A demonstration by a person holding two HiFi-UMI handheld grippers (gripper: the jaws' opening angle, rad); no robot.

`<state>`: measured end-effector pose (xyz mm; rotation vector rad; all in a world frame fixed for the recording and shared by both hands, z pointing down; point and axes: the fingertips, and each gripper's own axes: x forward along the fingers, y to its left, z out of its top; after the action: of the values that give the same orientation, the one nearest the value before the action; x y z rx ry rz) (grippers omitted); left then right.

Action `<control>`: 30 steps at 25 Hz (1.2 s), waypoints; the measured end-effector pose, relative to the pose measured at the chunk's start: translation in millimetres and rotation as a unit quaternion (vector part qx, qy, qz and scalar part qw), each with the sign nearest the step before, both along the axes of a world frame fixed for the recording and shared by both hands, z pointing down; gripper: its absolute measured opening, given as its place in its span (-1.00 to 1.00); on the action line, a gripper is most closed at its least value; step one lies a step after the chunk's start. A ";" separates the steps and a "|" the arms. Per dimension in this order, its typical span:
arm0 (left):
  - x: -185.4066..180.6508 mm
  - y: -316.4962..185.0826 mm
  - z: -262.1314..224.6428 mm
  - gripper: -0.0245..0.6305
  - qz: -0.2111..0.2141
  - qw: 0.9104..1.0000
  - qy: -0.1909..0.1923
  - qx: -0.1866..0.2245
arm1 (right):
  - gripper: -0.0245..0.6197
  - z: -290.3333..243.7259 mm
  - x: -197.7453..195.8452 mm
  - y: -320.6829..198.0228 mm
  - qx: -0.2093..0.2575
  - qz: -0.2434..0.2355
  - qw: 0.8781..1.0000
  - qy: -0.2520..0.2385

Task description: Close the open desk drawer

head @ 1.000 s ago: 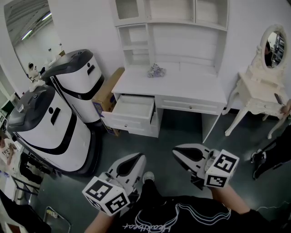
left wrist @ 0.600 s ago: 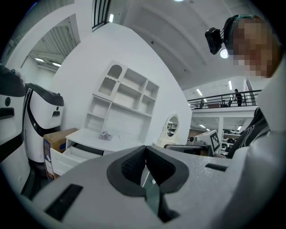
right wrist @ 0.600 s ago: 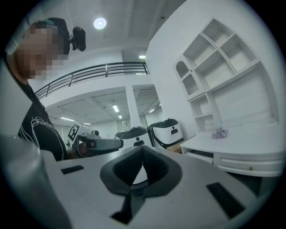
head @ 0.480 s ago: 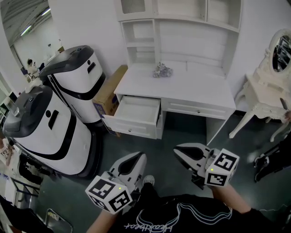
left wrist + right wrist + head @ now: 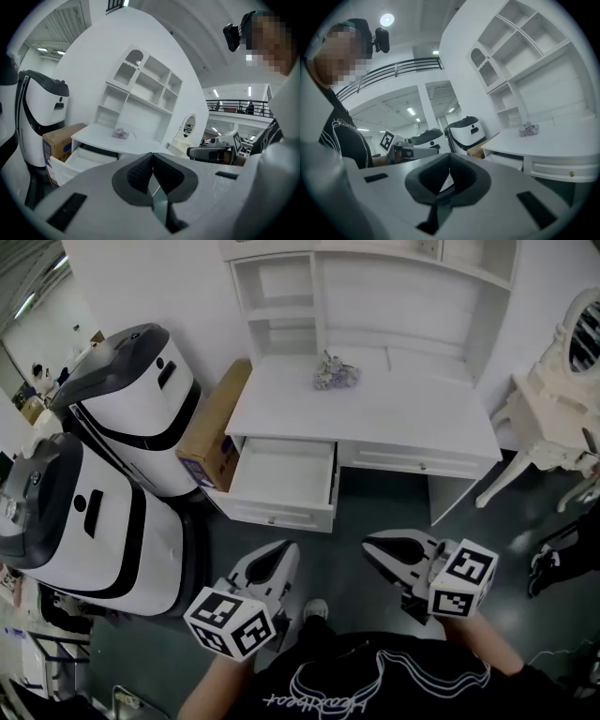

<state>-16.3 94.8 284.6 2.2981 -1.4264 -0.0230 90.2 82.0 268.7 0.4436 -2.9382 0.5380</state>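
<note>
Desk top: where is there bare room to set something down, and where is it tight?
The desk top is bare except the small bundle near its back edge. The open drawer looks empty. Left of it is crowded: cardboard box, then white machines.

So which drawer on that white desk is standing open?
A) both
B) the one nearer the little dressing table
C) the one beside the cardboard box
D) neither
C: in the head view the open drawer juts out from the desk right beside the cardboard box, while the other drawer sits flush with the desk front.
</note>
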 end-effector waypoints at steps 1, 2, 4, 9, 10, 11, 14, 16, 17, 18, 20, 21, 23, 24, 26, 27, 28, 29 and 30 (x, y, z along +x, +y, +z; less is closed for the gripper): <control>-5.2 -8.6 4.8 -0.91 0.002 1.000 0.000 -0.005 | -0.91 0.6 -4.0 -8.7 -0.003 0.006 1.000 -0.002; -10.3 -16.9 9.8 -0.91 0.005 1.000 0.000 -0.010 | -0.91 1.3 -7.8 -17.2 -0.007 0.013 1.000 -0.004; -20.3 -32.7 21.5 -0.91 0.012 1.000 -0.001 -0.019 | -0.90 4.8 -15.9 -32.3 -0.014 0.020 1.000 -0.004; -47.5 -64.6 62.3 -0.91 0.013 0.999 -0.009 -0.051 | -0.90 26.5 -34.6 -61.9 -0.039 0.028 0.999 0.007; -52.7 -69.9 70.4 -0.91 0.008 0.998 -0.010 -0.058 | -0.91 31.0 -37.7 -67.3 -0.045 0.030 0.999 0.009; -57.5 -74.6 78.7 -0.91 0.004 0.998 -0.011 -0.064 | -0.91 35.5 -40.6 -72.1 -0.050 0.031 0.998 0.011; -70.4 -86.2 107.1 -0.91 -0.003 0.996 -0.016 -0.087 | -0.91 50.5 -48.2 -83.8 -0.062 0.033 0.997 0.019; -80.5 -94.9 126.9 -0.91 -0.012 0.995 -0.022 -0.101 | -0.90 60.6 -53.2 -90.7 -0.074 0.034 0.996 0.023; -86.0 -100.0 136.5 -0.91 -0.017 0.994 -0.025 -0.106 | -0.90 65.4 -55.5 -93.9 -0.080 0.034 0.996 0.023; -91.1 -105.2 146.2 -0.91 -0.023 0.993 -0.028 -0.110 | -0.90 70.1 -57.3 -96.9 -0.086 0.035 0.995 0.024; -99.5 -114.3 166.9 -0.91 -0.030 0.991 -0.038 -0.123 | -0.91 78.6 -59.6 -102.6 -0.097 0.039 0.994 0.024; -103.3 -117.8 177.7 -0.91 -0.032 0.990 -0.043 -0.132 | -0.91 82.5 -60.4 -104.9 -0.102 0.042 0.994 0.025; -110.6 -123.0 197.8 -0.91 -0.036 0.987 -0.050 -0.151 | -0.90 89.6 -62.4 -108.3 -0.110 0.047 0.993 0.026; -113.8 -125.0 206.9 -0.91 -0.037 0.985 -0.052 -0.160 | -0.91 93.0 -63.4 -109.5 -0.113 0.049 0.992 0.027; -118.8 -128.9 223.4 -0.91 -0.036 0.982 -0.055 -0.176 | -0.91 100.2 -64.9 -112.1 -0.121 0.052 0.991 0.030; -120.5 -131.1 230.7 -0.91 -0.036 0.981 -0.055 -0.183 | -0.90 103.8 -65.6 -113.5 -0.125 0.054 0.990 0.031; -122.1 -133.2 237.6 -0.91 -0.035 0.980 -0.056 -0.189 | -0.91 107.3 -66.5 -114.7 -0.130 0.056 0.989 0.030; -123.8 -135.1 244.1 -0.91 -0.035 0.979 -0.058 -0.194 | -0.91 110.4 -67.8 -115.4 -0.136 0.056 0.989 0.029; -125.9 -136.8 250.1 -0.91 -0.036 0.978 -0.059 -0.199 | -0.91 113.0 -69.7 -115.9 -0.143 0.057 0.988 0.026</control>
<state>-142.2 -42.0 534.7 1.9457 -1.4202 0.3514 20.5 -33.8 381.7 0.5808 -2.7369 0.9315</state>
